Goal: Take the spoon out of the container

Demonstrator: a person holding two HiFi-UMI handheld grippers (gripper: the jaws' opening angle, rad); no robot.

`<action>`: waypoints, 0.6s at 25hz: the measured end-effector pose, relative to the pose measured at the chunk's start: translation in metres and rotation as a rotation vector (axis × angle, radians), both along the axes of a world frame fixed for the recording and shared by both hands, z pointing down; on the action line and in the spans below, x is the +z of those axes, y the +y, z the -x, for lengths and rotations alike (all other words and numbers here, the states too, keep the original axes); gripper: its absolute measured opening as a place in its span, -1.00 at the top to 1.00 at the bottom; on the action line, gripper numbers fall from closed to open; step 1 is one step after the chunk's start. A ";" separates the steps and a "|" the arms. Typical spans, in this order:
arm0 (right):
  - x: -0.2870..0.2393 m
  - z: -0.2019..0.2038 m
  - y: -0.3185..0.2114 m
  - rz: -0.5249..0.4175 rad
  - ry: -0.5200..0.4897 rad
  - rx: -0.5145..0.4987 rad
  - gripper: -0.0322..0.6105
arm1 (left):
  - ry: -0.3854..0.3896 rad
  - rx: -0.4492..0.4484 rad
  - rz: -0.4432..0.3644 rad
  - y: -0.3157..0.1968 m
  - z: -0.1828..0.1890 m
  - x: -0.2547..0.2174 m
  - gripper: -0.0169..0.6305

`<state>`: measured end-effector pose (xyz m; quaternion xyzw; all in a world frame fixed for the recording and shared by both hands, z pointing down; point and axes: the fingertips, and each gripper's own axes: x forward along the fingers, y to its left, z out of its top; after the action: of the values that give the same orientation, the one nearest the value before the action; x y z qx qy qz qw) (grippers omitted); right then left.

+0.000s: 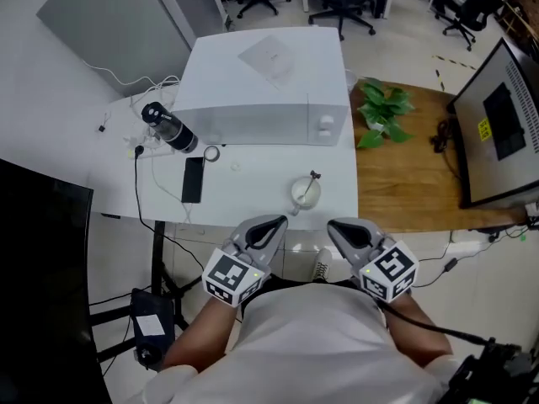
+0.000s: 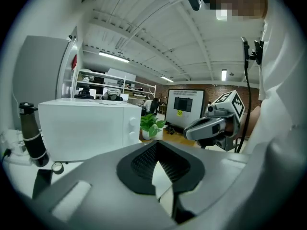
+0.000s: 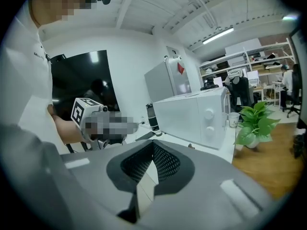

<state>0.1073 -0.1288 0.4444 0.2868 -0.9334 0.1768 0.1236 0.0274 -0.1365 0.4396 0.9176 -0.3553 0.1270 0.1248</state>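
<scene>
Not started – spoon's still in the container.
L gripper (image 1: 271, 224) & R gripper (image 1: 338, 227) sit near the body, both w/ jaws closed on nothing. Just beyond, on the table (image 1: 253, 196), a small white container (image 1: 301, 195) holds the spoon (image 1: 312, 181), handle up. Microwave (image 1: 261, 91) further back. Reach, grip, lift all left.

Microwave (image 1: 261, 82), bottle (image 1: 168, 129), phone (image 1: 192, 179) on table (image 1: 253, 175); plant (image 1: 383, 112) rt.
</scene>
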 end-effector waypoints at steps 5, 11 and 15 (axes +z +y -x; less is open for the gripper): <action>0.005 -0.006 -0.016 0.025 -0.025 0.012 0.88 | -0.018 0.004 0.042 -0.007 -0.009 0.009 0.93; 0.014 0.004 -0.032 0.062 -0.031 0.085 0.88 | -0.020 0.063 0.076 -0.024 -0.003 0.015 0.93; 0.015 0.014 -0.036 0.059 -0.011 0.129 0.88 | -0.017 0.106 0.069 -0.034 0.008 0.013 0.93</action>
<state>0.0932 -0.1651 0.4598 0.3416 -0.9080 0.2134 0.1153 0.0191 -0.1710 0.4530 0.9292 -0.3027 0.1532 0.1464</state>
